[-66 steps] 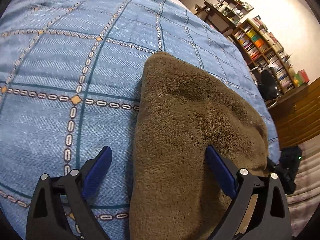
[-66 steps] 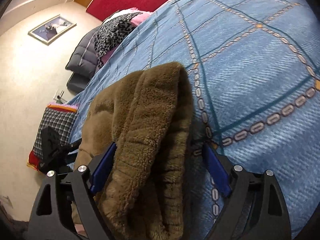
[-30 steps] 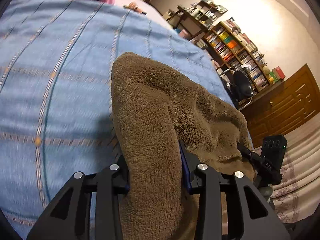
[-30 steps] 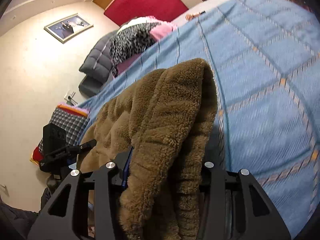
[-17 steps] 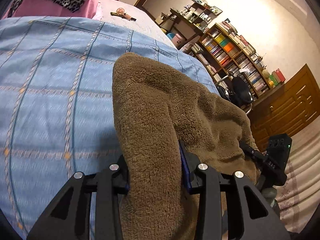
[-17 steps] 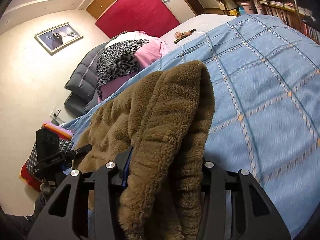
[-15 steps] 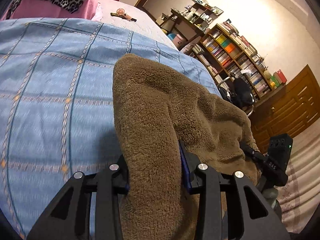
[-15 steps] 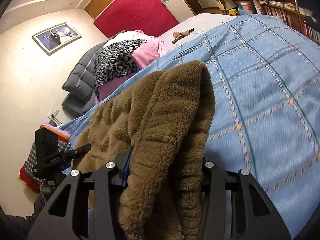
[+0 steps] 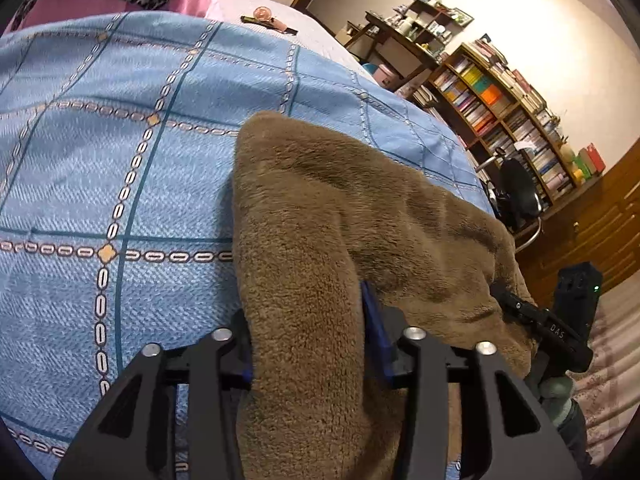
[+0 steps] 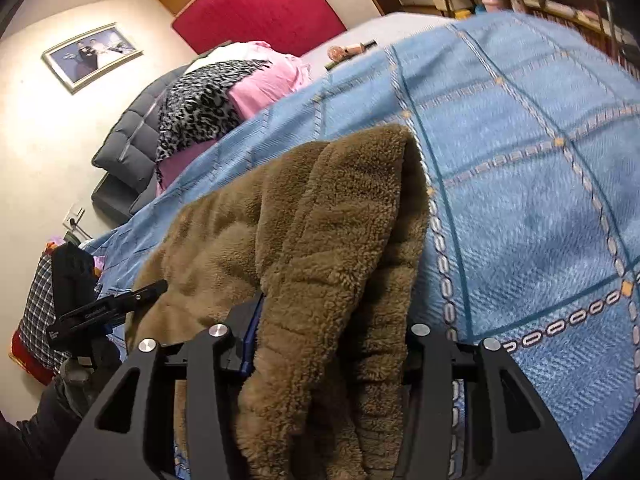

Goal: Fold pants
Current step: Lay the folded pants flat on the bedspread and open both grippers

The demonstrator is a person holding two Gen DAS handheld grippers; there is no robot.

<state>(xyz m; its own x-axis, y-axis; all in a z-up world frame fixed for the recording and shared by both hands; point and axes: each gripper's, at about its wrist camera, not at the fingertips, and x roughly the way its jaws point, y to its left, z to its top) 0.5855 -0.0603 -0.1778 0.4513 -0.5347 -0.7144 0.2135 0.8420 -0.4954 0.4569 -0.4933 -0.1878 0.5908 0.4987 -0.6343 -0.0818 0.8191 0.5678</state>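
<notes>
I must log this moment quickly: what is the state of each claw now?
Left claw: brown fleece pants between its jaws, which have just been opening.
Right claw: the same, on the pants' other end.

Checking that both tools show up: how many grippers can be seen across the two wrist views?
2. The left gripper grips the near left end of the brown pants, and the right gripper the right end. Each also shows sideways in the other's view. None seems hidden.
</notes>
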